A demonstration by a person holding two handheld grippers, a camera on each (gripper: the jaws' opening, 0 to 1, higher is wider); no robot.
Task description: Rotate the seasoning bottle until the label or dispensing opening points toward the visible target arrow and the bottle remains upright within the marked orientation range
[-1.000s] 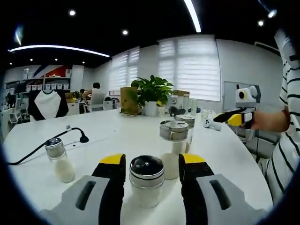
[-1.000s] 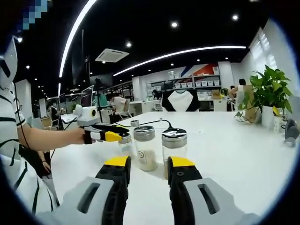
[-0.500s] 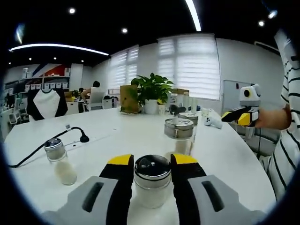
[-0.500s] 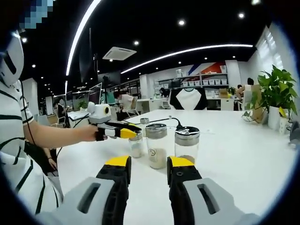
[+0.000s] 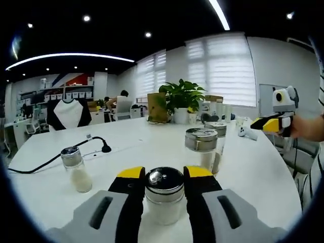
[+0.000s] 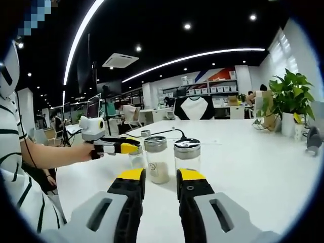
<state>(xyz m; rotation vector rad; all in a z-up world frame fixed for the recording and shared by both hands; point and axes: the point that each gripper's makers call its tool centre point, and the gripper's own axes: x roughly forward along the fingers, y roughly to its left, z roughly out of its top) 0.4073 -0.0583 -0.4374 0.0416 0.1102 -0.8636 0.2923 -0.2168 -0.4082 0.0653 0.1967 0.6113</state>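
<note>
A seasoning bottle point(image 5: 164, 195) with a shiny metal lid stands upright on the white table point(image 5: 136, 144). My left gripper point(image 5: 164, 173) is shut on it, yellow-tipped jaws pressed to both sides just under the lid. From the right gripper view, the left gripper point(image 6: 124, 147) comes in from the left, closed around that small bottle point(image 6: 135, 159). My right gripper point(image 6: 161, 175) is held above the table, open with a narrow gap and nothing between its jaws; it also appears far right as the right gripper point(image 5: 273, 123). I see no arrow mark.
Two more bottles point(image 5: 201, 146) point(image 5: 218, 132) stand just right of the held one, and another bottle point(image 5: 76, 168) stands to its left. A black cable point(image 5: 61, 156) runs across the left of the table. A potted plant point(image 5: 182, 101) is at the back. The table edge curves at right.
My left jaws stood wide beside the bottle a second ago and have since shut on it. The right gripper's jaws have narrowed a little.
</note>
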